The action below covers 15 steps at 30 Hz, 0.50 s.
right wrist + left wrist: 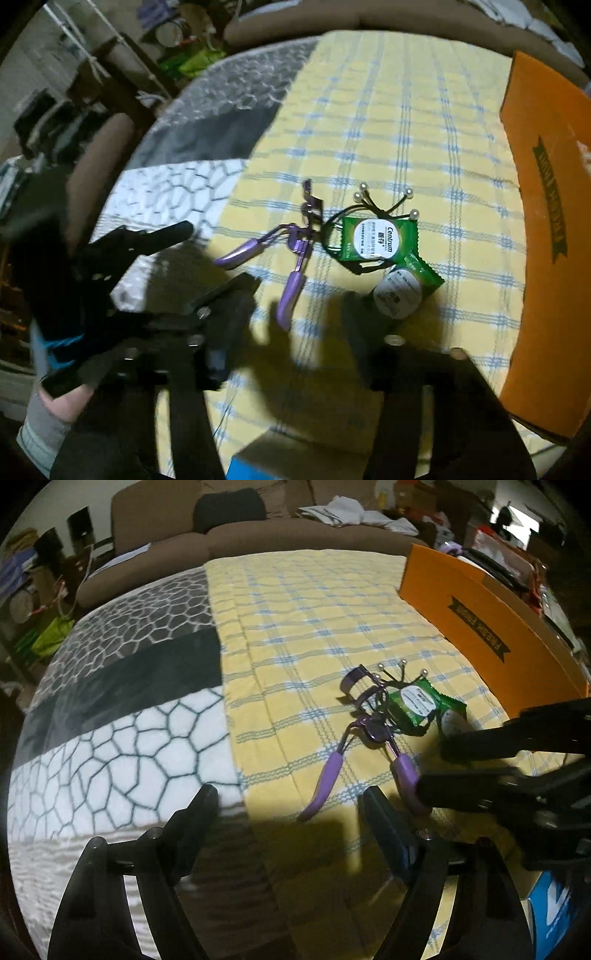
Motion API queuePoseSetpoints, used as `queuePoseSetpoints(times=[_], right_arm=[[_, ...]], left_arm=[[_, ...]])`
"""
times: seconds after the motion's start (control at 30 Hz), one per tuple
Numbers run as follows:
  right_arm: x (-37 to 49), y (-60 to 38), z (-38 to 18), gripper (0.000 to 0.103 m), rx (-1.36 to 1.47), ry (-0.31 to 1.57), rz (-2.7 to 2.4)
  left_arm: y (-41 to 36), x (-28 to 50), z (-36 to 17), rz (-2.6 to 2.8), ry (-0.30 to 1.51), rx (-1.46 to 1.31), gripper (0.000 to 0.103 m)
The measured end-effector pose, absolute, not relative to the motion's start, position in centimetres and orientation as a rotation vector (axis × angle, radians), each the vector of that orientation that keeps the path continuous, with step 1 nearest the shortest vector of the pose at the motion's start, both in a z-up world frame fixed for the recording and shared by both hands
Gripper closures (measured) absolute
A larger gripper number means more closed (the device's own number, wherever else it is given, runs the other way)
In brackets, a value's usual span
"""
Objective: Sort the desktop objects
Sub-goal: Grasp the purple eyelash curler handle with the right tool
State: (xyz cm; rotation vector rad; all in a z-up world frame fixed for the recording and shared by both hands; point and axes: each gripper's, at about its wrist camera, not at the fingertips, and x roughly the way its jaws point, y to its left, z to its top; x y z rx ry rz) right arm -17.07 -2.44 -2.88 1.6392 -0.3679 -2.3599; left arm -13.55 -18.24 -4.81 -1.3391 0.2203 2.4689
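Observation:
A purple eyelash curler (369, 720) (299, 240) lies on the yellow checked cloth (314, 620). Right beside it are two green Centrum packets (417, 701) (376, 238), one on a black hair tie with pearl beads (369, 206). My left gripper (291, 805) (216, 254) stands open just short of the curler's handles, holding nothing. My right gripper (443, 766) (303, 354) comes in from the right in the left wrist view. Its jaws stand apart, one finger by the second packet (402, 291), the other by a curler handle. No grip shows.
An orange cardboard box (461, 602) (546, 258) with a dark label stands along the right of the cloth. A grey-and-white honeycomb blanket (129, 720) covers the left. A brown sofa (221, 535) and clutter lie beyond. Something blue (554, 915) sits at the near edge.

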Motion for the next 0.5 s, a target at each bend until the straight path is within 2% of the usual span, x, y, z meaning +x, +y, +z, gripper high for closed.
queuePoseSetpoints(times=[0.2, 0.23, 0.27, 0.33, 0.37, 0.5], right_arm=[[-17.9, -2.5, -4.9, 0.071, 1.698, -0.467, -2.283], [-18.0, -2.4, -4.9, 0.071, 1.705, -0.477, -2.281], [-18.0, -2.4, -4.9, 0.073, 1.707, -0.475, -2.282], [-18.1, -2.7, -4.7, 0.086, 1.697, -0.452, -2.278], [-18.1, -2.7, -4.8, 0.092, 1.693, -0.46, -2.269], [-17.9, -3.1, -4.2, 0.093, 1.666, -0.466, -2.263]], left_arm=[[-17.5, -13.3, -5.7, 2.452, 0.212, -1.314, 0.022], [-17.5, -13.3, -5.6, 2.452, 0.213, -1.315, 0.026], [-17.6, -13.4, -5.5, 2.459, 0.213, -1.321, 0.031], [-18.0, -13.5, -5.2, 2.469, 0.184, -1.327, 0.062], [-18.1, -13.5, -5.1, 2.458, 0.163, -1.332, 0.066], [-17.7, -13.2, -4.9, 2.451, 0.178, -1.342, 0.083]])
